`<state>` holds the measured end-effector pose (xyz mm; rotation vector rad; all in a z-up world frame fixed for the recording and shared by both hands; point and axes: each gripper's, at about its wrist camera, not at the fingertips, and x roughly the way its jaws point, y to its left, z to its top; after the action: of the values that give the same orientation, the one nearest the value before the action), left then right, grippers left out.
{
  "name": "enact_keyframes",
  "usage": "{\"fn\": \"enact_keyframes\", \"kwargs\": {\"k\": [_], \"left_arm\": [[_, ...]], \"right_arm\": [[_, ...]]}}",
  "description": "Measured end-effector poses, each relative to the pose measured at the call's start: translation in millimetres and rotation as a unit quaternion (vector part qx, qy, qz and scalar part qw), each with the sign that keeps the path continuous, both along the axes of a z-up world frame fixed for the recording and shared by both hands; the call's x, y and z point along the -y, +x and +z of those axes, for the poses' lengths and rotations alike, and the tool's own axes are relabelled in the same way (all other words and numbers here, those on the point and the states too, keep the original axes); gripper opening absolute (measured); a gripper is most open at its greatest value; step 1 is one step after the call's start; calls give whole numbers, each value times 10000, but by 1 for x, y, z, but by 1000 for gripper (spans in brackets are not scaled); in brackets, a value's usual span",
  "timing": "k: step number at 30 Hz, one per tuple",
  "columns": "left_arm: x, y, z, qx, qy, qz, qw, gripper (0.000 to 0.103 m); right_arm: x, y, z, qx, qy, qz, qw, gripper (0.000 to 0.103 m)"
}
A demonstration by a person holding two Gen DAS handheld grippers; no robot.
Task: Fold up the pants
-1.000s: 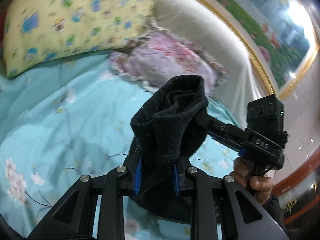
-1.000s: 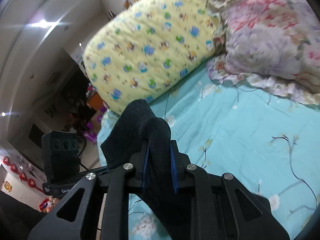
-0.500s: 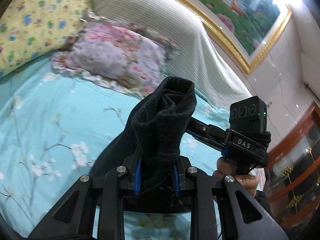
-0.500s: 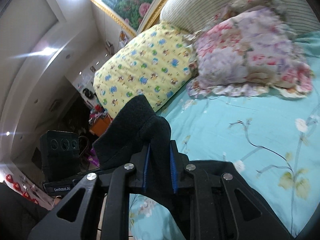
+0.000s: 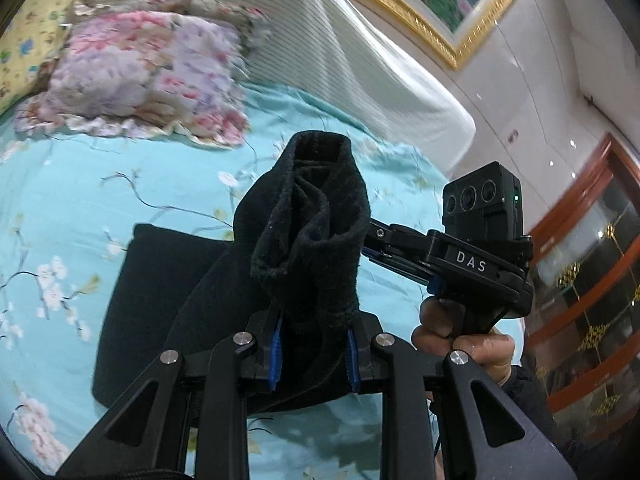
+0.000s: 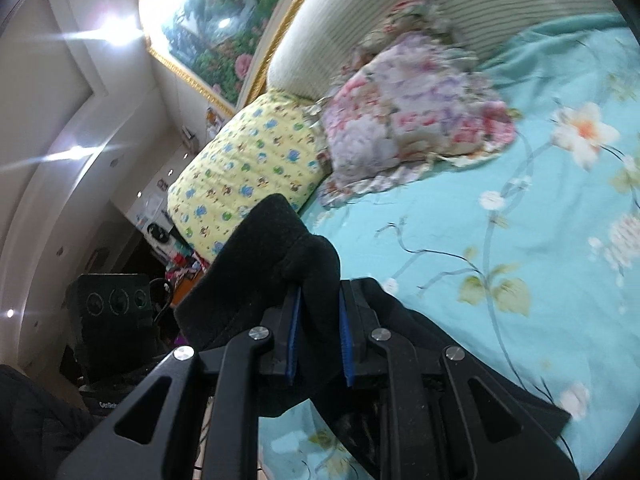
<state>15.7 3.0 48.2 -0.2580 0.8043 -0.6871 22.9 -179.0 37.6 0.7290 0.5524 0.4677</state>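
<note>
The black pants (image 5: 312, 240) are lifted at one end, and the rest lies flat on the turquoise flowered bed sheet (image 5: 80, 200). My left gripper (image 5: 314, 344) is shut on a bunched end of the pants, which stands up between its blue pads. My right gripper (image 6: 318, 332) is shut on another bunched part of the pants (image 6: 272, 264). In the left wrist view the right gripper's body (image 5: 476, 256) sits just right of the held cloth, with a hand below it. In the right wrist view the left gripper's camera block (image 6: 114, 304) is at lower left.
A pink floral pillow (image 5: 132, 80) and a yellow patterned pillow (image 6: 248, 168) lie at the head of the bed by the striped white headboard (image 5: 352, 60). A gold-framed painting (image 6: 216, 28) hangs above. A wooden cabinet (image 5: 588, 264) stands beyond the bed's right side.
Both grippers have swung toward the right side of the bed with the pants still held. More of the pants now lies spread flat on the sheet.
</note>
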Motion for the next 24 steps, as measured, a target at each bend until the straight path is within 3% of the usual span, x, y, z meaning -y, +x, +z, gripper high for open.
{"fn": "enact_keyframes", "kwargs": {"k": [11, 17, 24], "left_arm": [[51, -9, -35, 67, 648, -391, 9971, 25], [62, -2, -51, -27, 719, -496, 9962, 25], [77, -5, -60, 288, 1078, -671, 9915, 28]], "right_arm": [[34, -36, -46, -228, 342, -480, 9980, 19], [42, -41, -69, -466, 414, -643, 9960, 19], [45, -53, -76, -534, 276, -775, 9952, 19]]}}
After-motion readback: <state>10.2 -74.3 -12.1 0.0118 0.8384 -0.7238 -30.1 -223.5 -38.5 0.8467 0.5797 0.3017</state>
